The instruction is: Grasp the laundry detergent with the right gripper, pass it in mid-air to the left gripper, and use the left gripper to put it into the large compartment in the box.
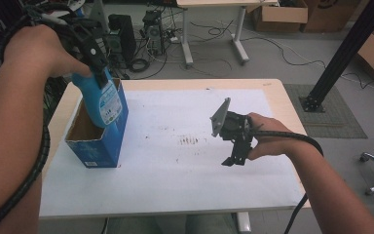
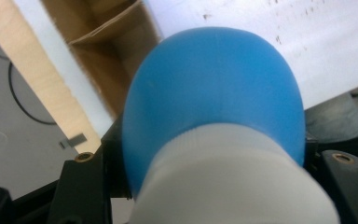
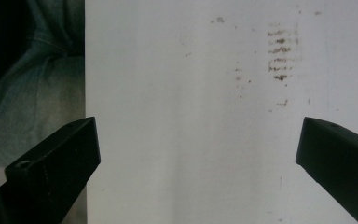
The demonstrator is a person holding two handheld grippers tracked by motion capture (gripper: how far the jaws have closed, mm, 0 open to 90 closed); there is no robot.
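One blue bottle (image 1: 102, 100) with a white cap is clamped near its cap end by the left gripper (image 1: 93, 58), its base inside the one open blue carton (image 1: 108, 141) on the table (image 1: 185, 185). The right gripper (image 1: 236, 157) hangs over the white sheet, jaws spread wide with nothing between them.

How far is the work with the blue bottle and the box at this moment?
Done: the left gripper has clamped the blue plastic bottle. In hand: the bottle's lower end is inside the open blue cardboard box. Left: releasing it. The right gripper is open, over the white table sheet.
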